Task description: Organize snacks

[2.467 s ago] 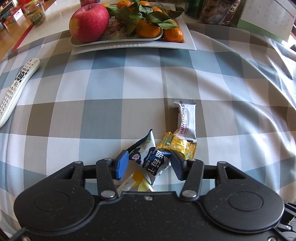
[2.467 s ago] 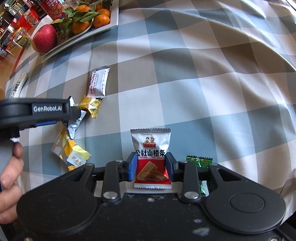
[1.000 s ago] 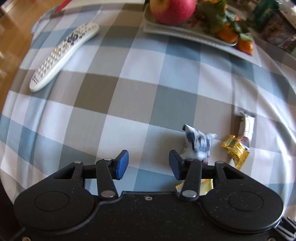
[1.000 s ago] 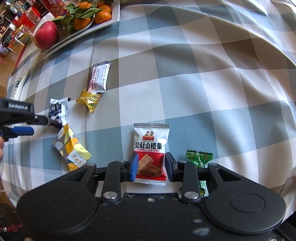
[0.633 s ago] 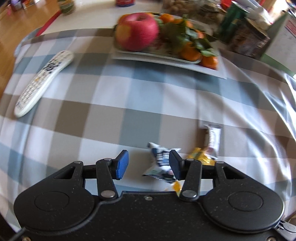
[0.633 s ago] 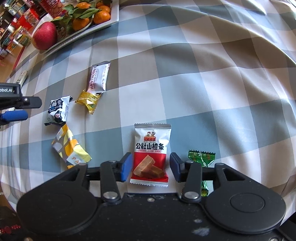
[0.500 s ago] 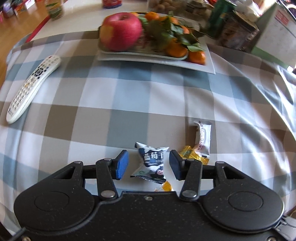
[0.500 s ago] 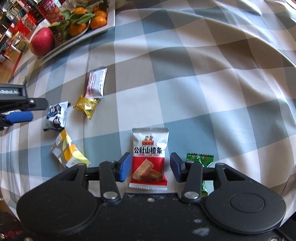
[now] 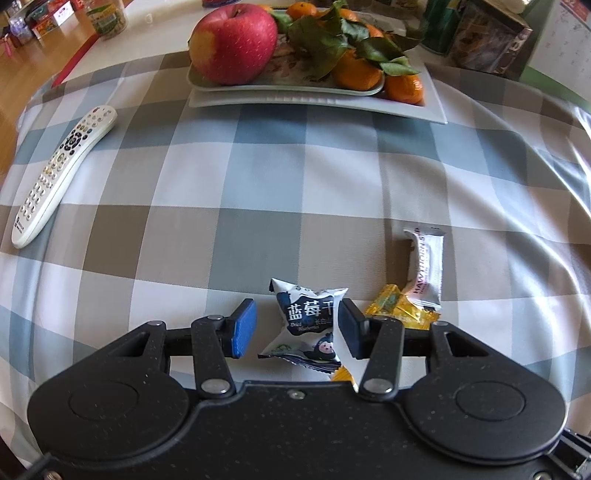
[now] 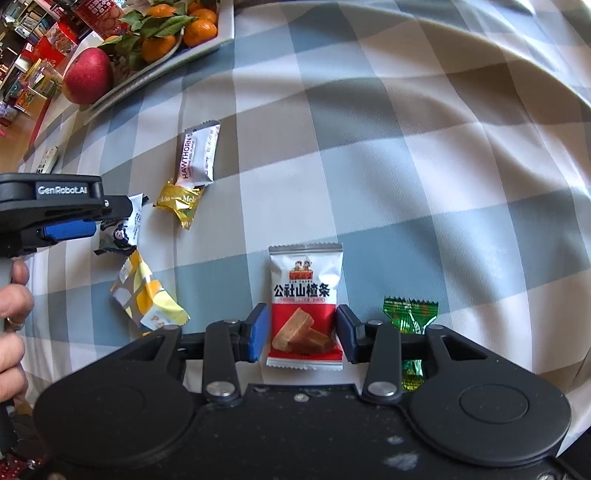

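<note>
Several wrapped snacks lie on a checked tablecloth. My left gripper (image 9: pixel 295 328) is open, its jaws on either side of a dark blue and white blueberry packet (image 9: pixel 308 325), which also shows in the right wrist view (image 10: pixel 122 230). My right gripper (image 10: pixel 299 334) is open around a red and white hawthorn packet (image 10: pixel 306 306) lying flat. A gold candy (image 10: pixel 179 201), a white Hawthorn bar (image 10: pixel 199 155), a yellow and grey packet (image 10: pixel 146 295) and a green candy (image 10: pixel 410 314) lie nearby.
A white tray (image 9: pixel 317 98) at the far edge holds a red apple (image 9: pixel 232 44) and leafy tangerines (image 9: pixel 354 70). A white remote (image 9: pixel 61 170) lies at the far left. Tins and boxes (image 9: pixel 476 33) stand behind the tray.
The left gripper dropped the blueberry packet, swung left, then came back so that the packet lies between its open jaws. The right gripper opened slightly around the hawthorn packet.
</note>
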Demonstrator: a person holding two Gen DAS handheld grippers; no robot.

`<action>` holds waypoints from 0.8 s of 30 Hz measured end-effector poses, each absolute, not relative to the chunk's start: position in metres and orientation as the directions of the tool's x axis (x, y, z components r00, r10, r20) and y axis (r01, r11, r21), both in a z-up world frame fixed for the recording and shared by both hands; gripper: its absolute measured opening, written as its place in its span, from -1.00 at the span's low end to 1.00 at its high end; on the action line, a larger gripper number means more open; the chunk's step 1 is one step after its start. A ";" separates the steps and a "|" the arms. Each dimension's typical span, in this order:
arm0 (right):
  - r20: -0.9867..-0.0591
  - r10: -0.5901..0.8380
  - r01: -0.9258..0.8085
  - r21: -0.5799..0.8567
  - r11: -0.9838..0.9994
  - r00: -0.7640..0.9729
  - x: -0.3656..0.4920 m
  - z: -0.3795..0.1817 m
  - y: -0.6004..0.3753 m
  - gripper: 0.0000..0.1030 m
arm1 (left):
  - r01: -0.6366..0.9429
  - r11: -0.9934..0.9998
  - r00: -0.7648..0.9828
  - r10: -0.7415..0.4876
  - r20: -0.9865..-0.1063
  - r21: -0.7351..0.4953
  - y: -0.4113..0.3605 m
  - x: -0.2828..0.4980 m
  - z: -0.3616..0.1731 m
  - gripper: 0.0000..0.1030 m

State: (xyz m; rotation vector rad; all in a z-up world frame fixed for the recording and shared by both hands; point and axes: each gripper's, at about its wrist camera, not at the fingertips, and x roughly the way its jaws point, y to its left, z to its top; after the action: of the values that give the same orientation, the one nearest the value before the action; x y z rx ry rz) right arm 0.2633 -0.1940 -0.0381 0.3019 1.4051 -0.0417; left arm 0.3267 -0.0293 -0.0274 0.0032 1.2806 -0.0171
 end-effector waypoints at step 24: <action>-0.975 0.133 0.128 0.156 0.979 0.176 0.259 -0.037 -0.174 -0.32 | -0.010 0.998 0.233 -0.065 -0.970 -0.069 -0.028 0.333 -0.036 -0.24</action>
State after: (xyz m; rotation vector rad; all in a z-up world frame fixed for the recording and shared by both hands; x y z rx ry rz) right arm 0.2589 -0.1742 -0.0369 0.2210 1.3973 0.0037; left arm 0.3328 -0.0277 -0.0365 -0.0653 1.3358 -0.0379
